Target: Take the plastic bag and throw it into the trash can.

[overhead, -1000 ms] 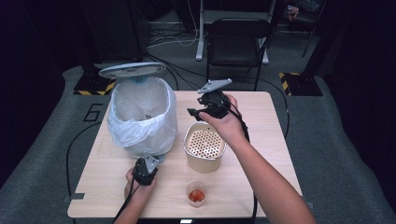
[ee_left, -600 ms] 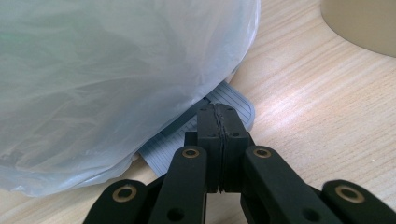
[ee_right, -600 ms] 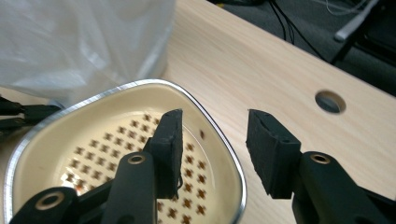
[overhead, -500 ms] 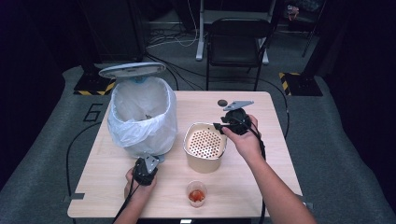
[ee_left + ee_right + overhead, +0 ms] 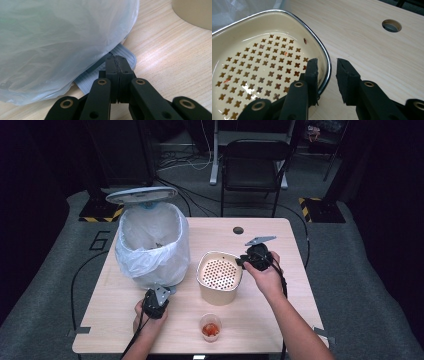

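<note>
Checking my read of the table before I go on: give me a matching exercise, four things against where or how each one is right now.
1. right gripper
2. left gripper
3. small cup
4. bin lid

a. near the table's front edge, something reddish inside
b. jaws astride the strainer bowl's rim
c. raised behind the bag-lined bin
d. jaws shut, by the bin's pedal

Pairs: 1-b, 2-d, 3-a, 4-c
</note>
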